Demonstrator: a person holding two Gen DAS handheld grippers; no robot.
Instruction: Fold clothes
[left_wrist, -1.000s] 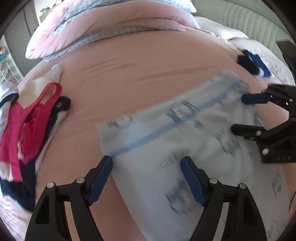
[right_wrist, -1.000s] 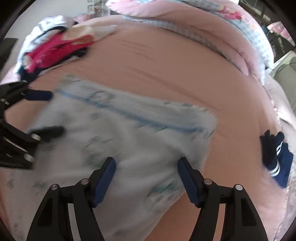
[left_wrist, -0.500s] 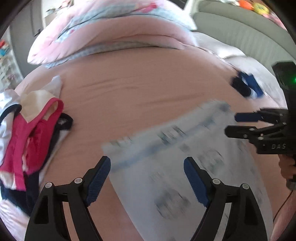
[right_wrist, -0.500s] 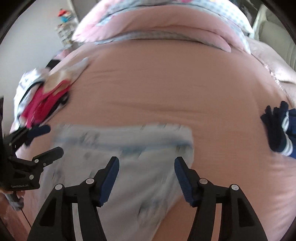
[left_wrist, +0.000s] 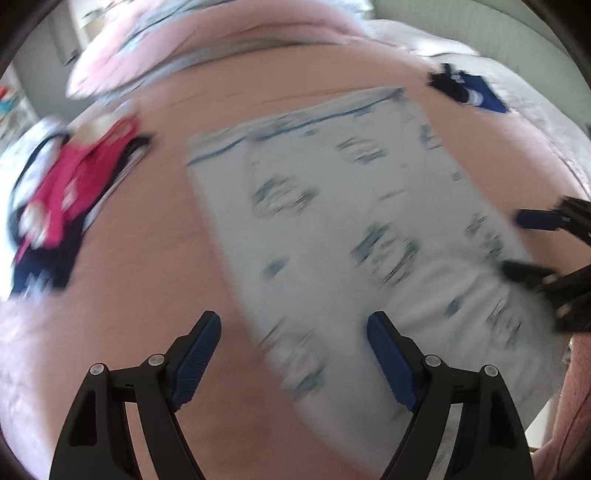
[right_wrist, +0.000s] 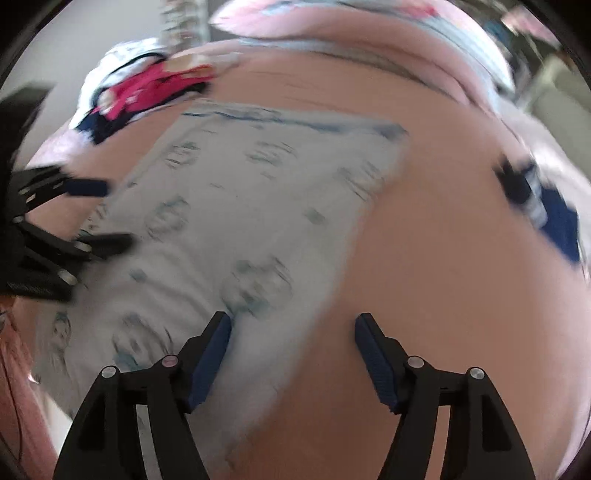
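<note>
Garment: a pale blue printed garment (left_wrist: 343, 221) lies spread flat on the bed (left_wrist: 155, 266), in the middle of the pink sheet.
Long axis: it runs from the near edge of the bed away toward the pillows (left_wrist: 207, 40); the far end is a straight edge with a darker blue band.
Material: thin soft cloth with a repeated dark blue-green print, blurred in both views, so the motif cannot be read.
Left hand-held gripper (left_wrist: 293, 352): angled steeply down over the near left edge of the garment, jaws well apart, blue ribbed pads touching nothing.
Right hand-held gripper (right_wrist: 293, 350): angled steeply down over the near right edge, jaws opening, cloth below the left pad but not pinched.
Clothes pile (left_wrist: 62, 199): pink, white and navy pieces heaped at the bed's left side, apart from the garment.
Dark blue item (right_wrist: 539, 206): striped navy cloth lying to the right, well apart.
</note>
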